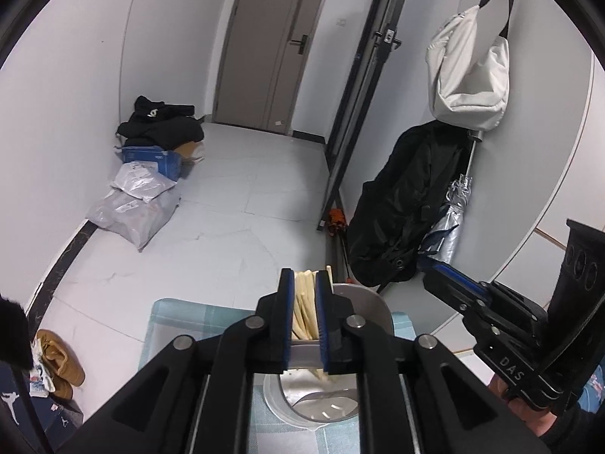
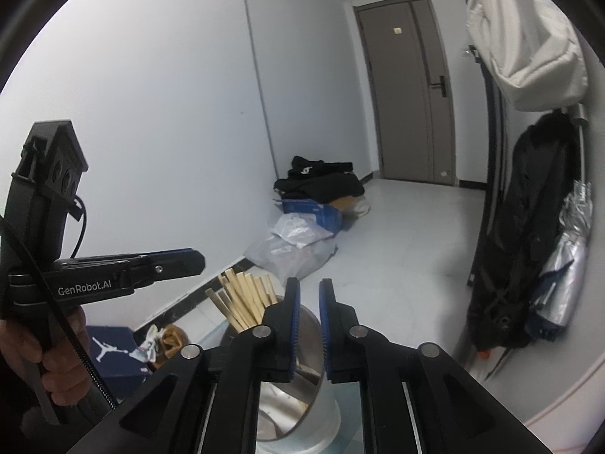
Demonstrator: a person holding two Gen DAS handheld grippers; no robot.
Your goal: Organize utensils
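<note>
White walls and a pale tiled floor [image 1: 234, 204] surround the work area; a grey door [image 1: 272, 45] stands closed at the far end.

1. Surface: a teal checked cloth [image 1: 177, 321] covers the table under the task items.
2. Container: a stainless steel utensil holder [image 2: 302, 389] stands on the cloth. In the left wrist view its slotted bottom is visible through the opening.
3. Chopsticks [image 2: 242, 299]: a bundle of pale wooden sticks stands in the holder, leaning out over its left rim with the upper ends fanned apart, as seen from the right wrist.
4. Left gripper [image 1: 304, 316]: the fingers sit narrowly apart directly above the holder. In the left wrist view the chopsticks fill the gap between the blue pads; whether the pads press on them cannot be told. From the right wrist view, the fingers lie one behind the other above the stick tips.
5. Right gripper [image 2: 309, 325]: the fingers are parted with nothing between them, positioned over the holder rim, to the right of the chopsticks.
6. Background: a black jacket [image 1: 401, 204] and a white bag [image 1: 469, 72] hang at right. Parcels [image 1: 140, 196] lie along the left wall.
</note>
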